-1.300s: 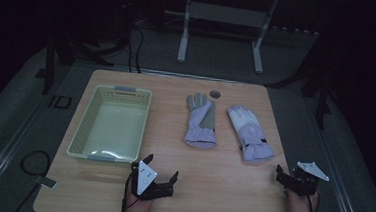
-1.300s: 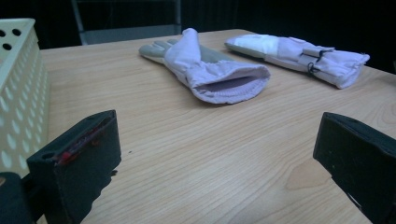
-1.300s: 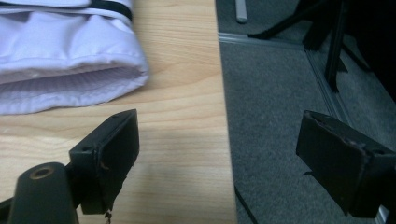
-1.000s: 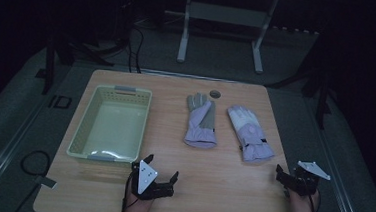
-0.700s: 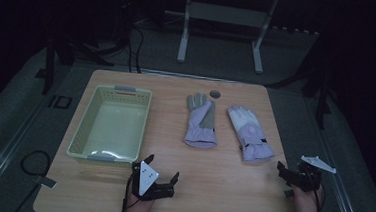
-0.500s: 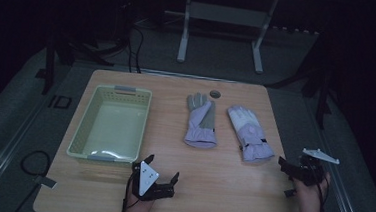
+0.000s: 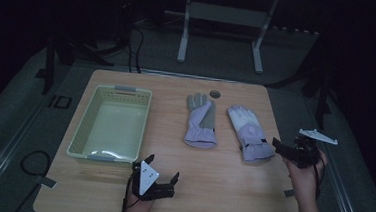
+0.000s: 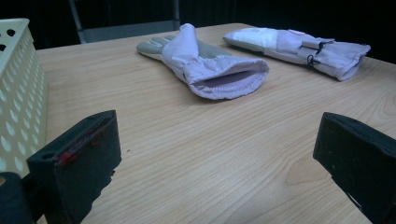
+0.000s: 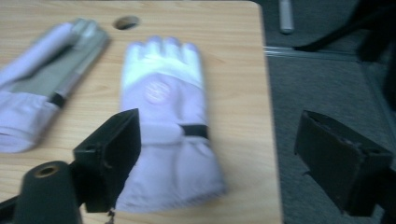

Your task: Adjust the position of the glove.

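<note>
We see the right gripper (image 7: 279,147) off the table's (image 7: 230,189) right edge, jaws spread wide though just closing a little, nothing between them; the right glove (image 7: 248,132) lies flat just beside it. Left gripper (image 7: 162,177) near the front edge, jaws spread, empty; left glove (image 7: 200,121) mid-table, basket (image 7: 81,133) to its left.

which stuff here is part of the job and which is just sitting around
Part of the job:
- right gripper, jaws open, raised near the right glove
- left glove, lying palm up beside it
- basket, probably where the gloves go

Just lying about:
- left gripper, open, resting at the near table edge
- round hole in the table
- metal stand behind
</note>
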`<state>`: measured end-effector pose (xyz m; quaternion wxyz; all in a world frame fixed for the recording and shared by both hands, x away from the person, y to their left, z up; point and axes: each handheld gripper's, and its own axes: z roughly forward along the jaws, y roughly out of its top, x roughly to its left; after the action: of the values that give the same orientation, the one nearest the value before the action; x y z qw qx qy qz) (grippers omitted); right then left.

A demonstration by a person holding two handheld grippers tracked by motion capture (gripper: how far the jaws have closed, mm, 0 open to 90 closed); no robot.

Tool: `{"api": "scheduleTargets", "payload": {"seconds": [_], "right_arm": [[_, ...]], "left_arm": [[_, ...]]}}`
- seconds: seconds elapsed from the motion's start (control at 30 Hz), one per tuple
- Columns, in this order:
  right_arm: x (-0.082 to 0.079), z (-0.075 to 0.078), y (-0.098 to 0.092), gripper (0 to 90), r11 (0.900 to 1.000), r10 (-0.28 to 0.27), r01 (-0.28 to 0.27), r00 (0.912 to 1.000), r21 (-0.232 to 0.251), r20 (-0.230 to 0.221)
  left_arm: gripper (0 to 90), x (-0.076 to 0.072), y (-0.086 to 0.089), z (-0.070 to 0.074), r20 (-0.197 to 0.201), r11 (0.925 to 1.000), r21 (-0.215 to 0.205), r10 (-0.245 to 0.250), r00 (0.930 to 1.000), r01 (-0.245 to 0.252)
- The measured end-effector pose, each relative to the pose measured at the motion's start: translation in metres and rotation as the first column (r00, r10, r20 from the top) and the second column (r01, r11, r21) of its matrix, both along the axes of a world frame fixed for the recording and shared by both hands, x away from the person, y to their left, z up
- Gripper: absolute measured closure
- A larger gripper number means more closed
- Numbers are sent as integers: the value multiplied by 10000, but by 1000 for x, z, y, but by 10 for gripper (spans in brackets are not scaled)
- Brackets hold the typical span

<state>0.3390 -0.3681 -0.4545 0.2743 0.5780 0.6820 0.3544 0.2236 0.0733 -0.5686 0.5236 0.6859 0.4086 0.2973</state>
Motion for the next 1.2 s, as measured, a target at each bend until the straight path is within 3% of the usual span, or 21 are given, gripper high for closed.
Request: {"api": "scheduleTargets", "payload": {"seconds": [0.07, 0.17, 0.7, 1.0, 1.2], "right_arm": [[6, 6, 5, 230, 9995, 229, -225, 9996, 215, -192], [14, 12, 15, 254, 9985, 522, -516, 9980, 176, -366], [49, 32, 80, 272, 9866, 1571, -1580, 9873, -397, -241], [68, 31, 120, 320, 9776, 2048, -2066, 9779, -415, -423], [79, 25, 148, 339, 9713, 2358, -2372, 9698, -169, -622]], "left_arm": [[8, 0, 0, 0, 0, 10000, -3, -3, 10000, 3], [8, 0, 0, 0, 30, 10000, 22, -8, 10000, 8], [8, 0, 0, 0, -23, 10000, 2, -20, 10000, 20], [8, 0, 0, 0, -24, 10000, 11, -65, 10000, 65], [8, 0, 0, 0, -26, 9998, 16, -184, 9998, 184]]}}
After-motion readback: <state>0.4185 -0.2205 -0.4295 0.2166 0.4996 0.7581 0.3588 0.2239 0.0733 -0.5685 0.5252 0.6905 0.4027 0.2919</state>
